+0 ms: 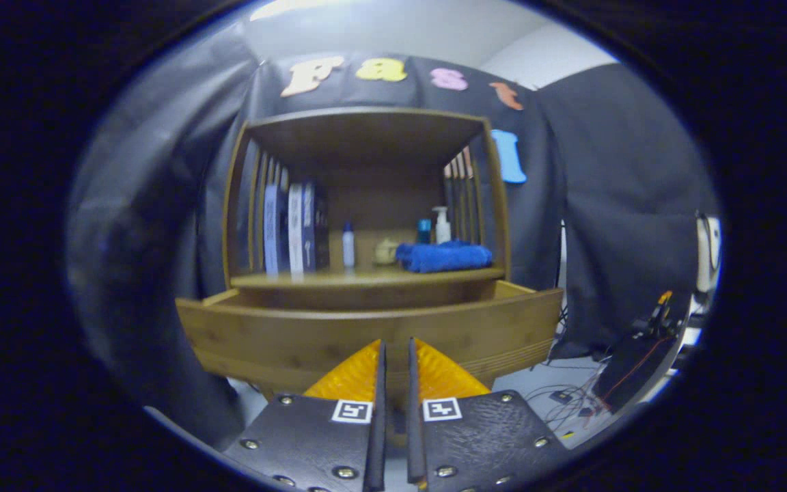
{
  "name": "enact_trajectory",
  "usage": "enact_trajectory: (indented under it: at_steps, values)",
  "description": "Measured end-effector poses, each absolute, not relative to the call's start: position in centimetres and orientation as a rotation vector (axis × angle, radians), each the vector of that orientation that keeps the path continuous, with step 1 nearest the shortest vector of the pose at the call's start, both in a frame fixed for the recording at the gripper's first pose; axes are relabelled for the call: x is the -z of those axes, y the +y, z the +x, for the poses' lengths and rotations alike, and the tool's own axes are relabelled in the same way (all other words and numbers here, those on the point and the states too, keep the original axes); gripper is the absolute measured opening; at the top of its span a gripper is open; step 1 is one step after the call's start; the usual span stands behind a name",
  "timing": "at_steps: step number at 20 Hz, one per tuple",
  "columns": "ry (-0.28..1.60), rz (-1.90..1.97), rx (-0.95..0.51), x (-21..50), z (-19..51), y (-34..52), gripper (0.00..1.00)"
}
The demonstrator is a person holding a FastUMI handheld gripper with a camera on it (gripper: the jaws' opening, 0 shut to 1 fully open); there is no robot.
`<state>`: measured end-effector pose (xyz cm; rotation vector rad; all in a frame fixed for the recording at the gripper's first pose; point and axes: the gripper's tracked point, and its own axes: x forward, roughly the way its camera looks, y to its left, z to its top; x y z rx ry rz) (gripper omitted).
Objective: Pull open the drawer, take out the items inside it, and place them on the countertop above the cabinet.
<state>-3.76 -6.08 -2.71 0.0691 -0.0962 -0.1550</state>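
While the cabinet (366,205) stands straight ahead of the camera, the drawer (366,331) beneath its countertop (298,279) is already pulled out toward the gripper (393,352), its wide front panel running crosswise, left to right, square to the line of the fingers. Reading from the left across the countertop, a row of upright books (291,229) leans against the slatted side, then a small white bottle (348,246), a pale rounded object (385,251) too small to identify, a folded blue towel (443,257), and a pump dispenser (441,224) behind it. The gripper sits level and centred on the drawer front, its fingers nearly pressed together with only a thin slit between them, their tips meeting the panel; whether they pinch a handle there cannot be told. The drawer's interior lies above and beyond the fingertips, hidden behind the front panel's top edge, so its contents cannot be seen. Judging from this, the next move calls for lifting over that edge and reaching down inside.
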Motion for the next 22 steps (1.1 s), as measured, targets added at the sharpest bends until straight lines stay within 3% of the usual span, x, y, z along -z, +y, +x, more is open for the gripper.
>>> enact_trajectory:
  at_steps: [4, 7, 8, 12, 15, 18, 22]
  values:
    - [-0.018, 0.042, 0.151, 4.6, -4.0, -6.6, 0.08]
    - [0.031, 0.043, 0.051, 5.8, -3.0, -4.5, 0.11]
    - [0.033, 0.030, 0.028, 5.8, -2.0, -3.4, 0.18]
    - [0.100, -0.011, 0.030, 8.5, 0.6, -2.6, 0.68]
    - [0.101, 0.010, 0.029, 8.8, 2.3, -1.8, 0.67]
    - [0.156, -0.038, 0.050, 10.0, 3.9, -1.7, 0.41]
    - [0.182, -0.055, 0.102, 10.5, 4.5, -2.0, 0.42]
